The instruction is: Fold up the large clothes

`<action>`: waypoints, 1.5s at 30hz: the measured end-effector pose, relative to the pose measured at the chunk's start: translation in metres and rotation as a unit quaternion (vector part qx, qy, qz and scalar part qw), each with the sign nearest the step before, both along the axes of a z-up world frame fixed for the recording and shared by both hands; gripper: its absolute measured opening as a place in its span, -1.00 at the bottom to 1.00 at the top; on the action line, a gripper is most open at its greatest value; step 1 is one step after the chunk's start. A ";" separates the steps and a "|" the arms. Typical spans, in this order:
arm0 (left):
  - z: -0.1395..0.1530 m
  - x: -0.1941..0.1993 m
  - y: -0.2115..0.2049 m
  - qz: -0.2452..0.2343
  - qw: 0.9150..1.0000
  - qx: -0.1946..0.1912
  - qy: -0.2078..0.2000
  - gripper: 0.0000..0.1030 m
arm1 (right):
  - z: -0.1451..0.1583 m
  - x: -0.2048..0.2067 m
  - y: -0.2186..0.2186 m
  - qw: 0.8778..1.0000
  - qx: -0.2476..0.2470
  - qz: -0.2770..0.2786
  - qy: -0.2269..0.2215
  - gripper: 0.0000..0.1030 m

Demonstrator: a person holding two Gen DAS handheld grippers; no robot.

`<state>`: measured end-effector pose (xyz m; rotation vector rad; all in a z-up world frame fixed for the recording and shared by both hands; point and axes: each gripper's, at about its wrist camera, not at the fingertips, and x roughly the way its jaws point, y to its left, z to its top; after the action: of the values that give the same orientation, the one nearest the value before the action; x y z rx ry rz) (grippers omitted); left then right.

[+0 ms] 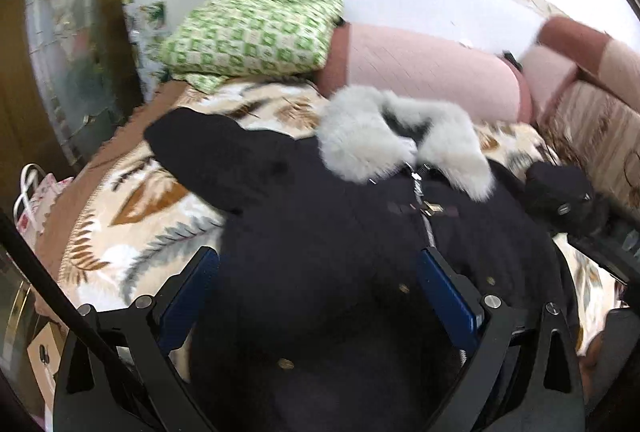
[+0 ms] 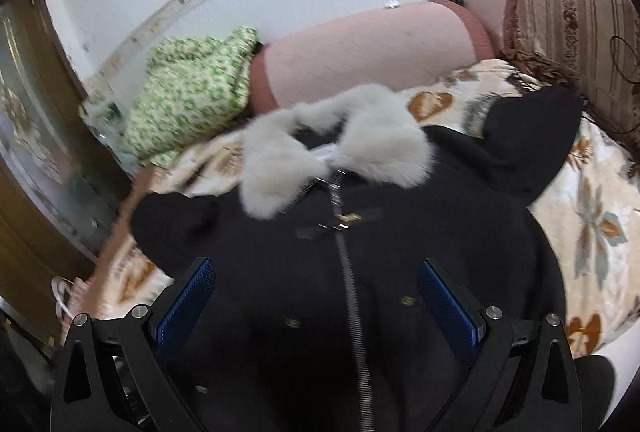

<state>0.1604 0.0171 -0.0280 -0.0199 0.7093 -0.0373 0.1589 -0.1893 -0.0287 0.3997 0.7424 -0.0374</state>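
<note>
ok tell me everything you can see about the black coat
The coat is black, thick-looking cloth with a pale grey fur collar, a metal zip closed down the front, a small gold clasp and gold studs. It lies front up on the patterned blanket, sleeves spread. Both open grippers, left and right, hover over it.

One black coat lies on one leaf-patterned blanket, with one grey fur collar, one zipper and one gold clasp. Behind it are one green-checked bundle and one long pink bolster. Two grippers are present, the left gripper and the right gripper, each with two blue-padded fingers spread apart.
</note>
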 end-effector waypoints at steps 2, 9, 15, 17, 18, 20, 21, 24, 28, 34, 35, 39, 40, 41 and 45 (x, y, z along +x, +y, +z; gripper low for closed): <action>0.005 -0.002 0.010 0.014 1.000 0.007 -0.015 0.92 | 0.008 0.001 0.005 0.999 0.039 0.006 -0.001 0.99; 0.013 -0.007 0.031 0.038 0.999 -0.007 -0.036 0.92 | 0.033 0.002 0.038 0.989 0.136 0.057 -0.024 0.99; 0.001 -0.004 0.021 0.023 1.000 0.000 0.003 0.92 | 0.020 -0.007 0.032 0.999 0.015 0.003 -0.029 0.99; -0.002 -0.004 0.018 0.020 1.000 -0.005 0.013 0.92 | 0.010 -0.009 0.016 1.000 -0.014 -0.023 -0.014 0.99; -0.004 -0.004 0.014 0.018 1.000 -0.005 0.018 0.92 | 0.003 -0.011 0.007 0.999 -0.030 -0.038 -0.005 0.99; -0.006 -0.003 0.006 0.010 1.000 -0.004 0.027 0.92 | -0.005 -0.012 -0.007 0.997 -0.057 -0.055 0.010 0.99; -0.007 -0.003 0.004 0.007 1.000 -0.004 0.029 0.92 | -0.008 -0.013 -0.012 0.996 -0.071 -0.061 0.016 0.99; -0.008 -0.004 -0.005 -0.001 0.999 -0.004 0.034 0.92 | -0.011 -0.019 -0.021 0.992 -0.105 -0.072 0.016 0.99; -0.010 -0.006 -0.013 -0.014 0.999 -0.005 0.033 0.92 | -0.013 -0.023 -0.022 0.990 -0.122 -0.063 0.006 0.99; -0.012 -0.007 -0.016 -0.020 0.999 -0.002 0.038 0.92 | -0.016 -0.026 -0.012 0.987 -0.151 -0.048 0.002 0.99; -0.012 -0.007 -0.015 -0.019 0.999 0.000 0.039 0.92 | -0.017 -0.024 -0.008 0.987 -0.156 -0.047 0.002 0.99; -0.015 -0.007 -0.013 -0.009 0.999 0.009 0.046 0.92 | -0.019 -0.024 -0.002 0.986 -0.165 -0.038 0.004 0.99; -0.015 -0.006 -0.012 -0.006 0.999 0.010 0.047 0.92 | -0.020 -0.024 -0.002 0.986 -0.164 -0.035 0.006 0.99; -0.016 -0.006 -0.011 -0.003 0.999 0.012 0.049 0.92 | -0.021 -0.024 -0.001 0.986 -0.163 -0.032 0.007 0.99; -0.020 -0.005 -0.006 -0.002 0.998 0.003 0.059 0.92 | -0.024 -0.024 0.003 0.986 -0.165 -0.028 0.010 0.99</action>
<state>0.1555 0.0107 -0.0480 -0.0148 0.8268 -0.0378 0.1354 -0.1865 -0.0527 0.1032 0.7298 -0.2144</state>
